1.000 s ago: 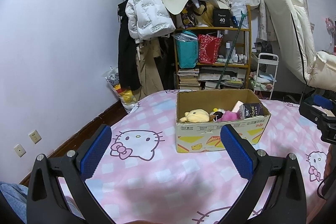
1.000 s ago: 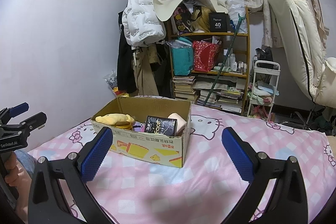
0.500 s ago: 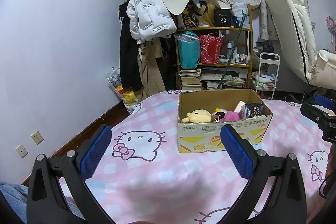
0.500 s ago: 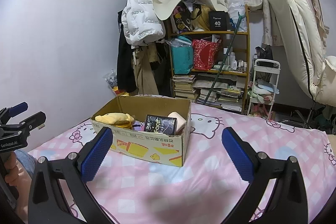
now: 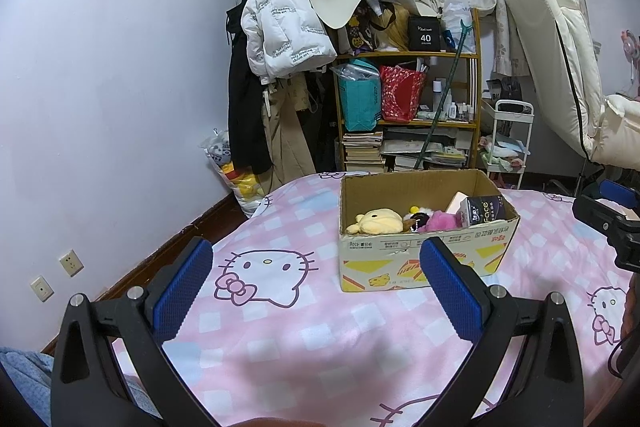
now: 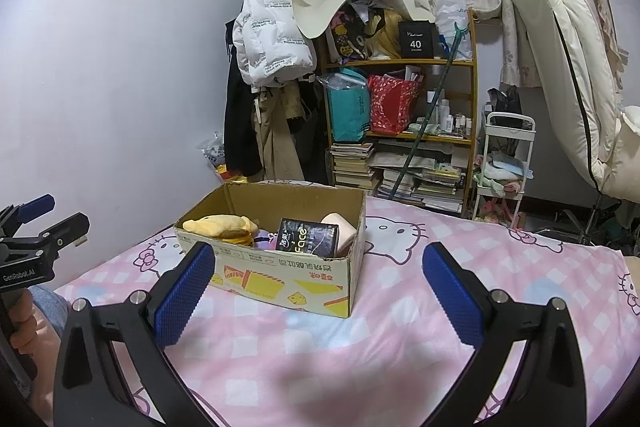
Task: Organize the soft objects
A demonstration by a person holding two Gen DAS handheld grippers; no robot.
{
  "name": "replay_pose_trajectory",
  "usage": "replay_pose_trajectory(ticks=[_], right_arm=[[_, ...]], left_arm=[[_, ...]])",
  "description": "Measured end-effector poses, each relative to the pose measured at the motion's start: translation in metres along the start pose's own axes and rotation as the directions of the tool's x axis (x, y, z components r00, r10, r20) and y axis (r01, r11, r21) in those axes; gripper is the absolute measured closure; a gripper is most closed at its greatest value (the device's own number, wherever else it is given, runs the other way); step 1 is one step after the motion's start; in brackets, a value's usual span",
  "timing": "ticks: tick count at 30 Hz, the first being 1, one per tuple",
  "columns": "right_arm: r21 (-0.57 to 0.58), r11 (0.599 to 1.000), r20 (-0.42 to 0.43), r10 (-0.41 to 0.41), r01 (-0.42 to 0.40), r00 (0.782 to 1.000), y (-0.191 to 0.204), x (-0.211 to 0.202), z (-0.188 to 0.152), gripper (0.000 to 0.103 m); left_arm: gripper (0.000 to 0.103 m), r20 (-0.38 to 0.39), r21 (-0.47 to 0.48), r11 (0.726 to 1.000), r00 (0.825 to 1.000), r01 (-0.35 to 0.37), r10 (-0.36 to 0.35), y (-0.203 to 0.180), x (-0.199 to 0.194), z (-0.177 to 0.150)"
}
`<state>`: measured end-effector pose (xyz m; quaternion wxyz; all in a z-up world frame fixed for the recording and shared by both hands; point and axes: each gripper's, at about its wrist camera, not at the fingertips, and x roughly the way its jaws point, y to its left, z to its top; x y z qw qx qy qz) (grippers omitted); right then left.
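In the left wrist view the left gripper [image 5: 316,285] hangs empty with its blue-padded jaws spread wide, short of the open brown cardboard box [image 5: 416,259] that sits on the pink checked cat-print bedsheet [image 5: 280,339]; the wide spread probably readies it to take a bulky soft thing. From this side the box shows its whole filling: a yellow plush toy [image 5: 376,221] lies at the box's left end, a small pink fluffy toy [image 5: 440,221] sits beside it toward the middle, and a dark tissue pack [image 5: 482,209] leans at the right end. The soft things seem already gathered in the box, so sorting may be nearly done. The right gripper's body shows at this view's right edge, beyond the box. In the right wrist view the right gripper [image 6: 314,285] is likewise released and empty, jaws wide, near the box's printed front wall [image 6: 280,279]. Here the yellow plush toy [image 6: 220,225] drapes at the box's left end and the tissue pack [image 6: 306,239] stands upright, hiding most of the pink toy; a pale pink rounded item [image 6: 342,233] behind the pack shows more plainly
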<state>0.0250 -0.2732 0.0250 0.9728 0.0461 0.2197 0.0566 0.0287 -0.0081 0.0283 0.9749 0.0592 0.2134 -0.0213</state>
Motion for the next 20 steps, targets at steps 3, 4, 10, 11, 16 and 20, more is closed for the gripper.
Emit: replay_pose_trajectory(ticks=[3, 4, 10, 11, 16, 20], right_arm=[[0.001, 1.0, 0.0, 0.002, -0.002, 1.0, -0.0001, -0.0001, -0.0004, 0.0], [0.0, 1.0, 0.0, 0.002, -0.002, 1.0, -0.0001, 0.0002, -0.0002, 0.0], [0.001, 1.0, -0.002, 0.002, -0.002, 1.0, 0.0003, 0.0003, 0.0001, 0.0], [0.001, 1.0, -0.003, 0.001, -0.001, 1.0, 0.0007, 0.0003, -0.0013, 0.0], [0.001, 1.0, -0.001, 0.001, -0.001, 1.0, 0.0008, 0.0001, -0.001, 0.0], [0.002, 1.0, -0.002, 0.002, -0.002, 1.0, -0.0005, 0.0001, 0.0005, 0.0]], left_arm=[[0.001, 0.0, 0.004, 1.0, 1.0, -0.001, 0.001, -0.0008, -0.0003, 0.0004], [0.001, 0.0, 0.004, 1.0, 1.0, -0.001, 0.001, -0.0006, -0.0008, 0.0002], [0.001, -0.003, 0.005, 1.0, 1.0, 0.001, -0.001, -0.0004, 0.0006, 0.0002], [0.001, -0.001, 0.006, 1.0, 1.0, -0.002, 0.002, -0.0003, 0.0003, 0.0001], [0.001, -0.002, 0.007, 1.0, 1.0, -0.003, 0.003, 0.0009, 0.0026, -0.0009], [0.001, -0.002, 0.009, 1.0, 1.0, -0.002, 0.002, 0.001, 0.003, -0.0012]])
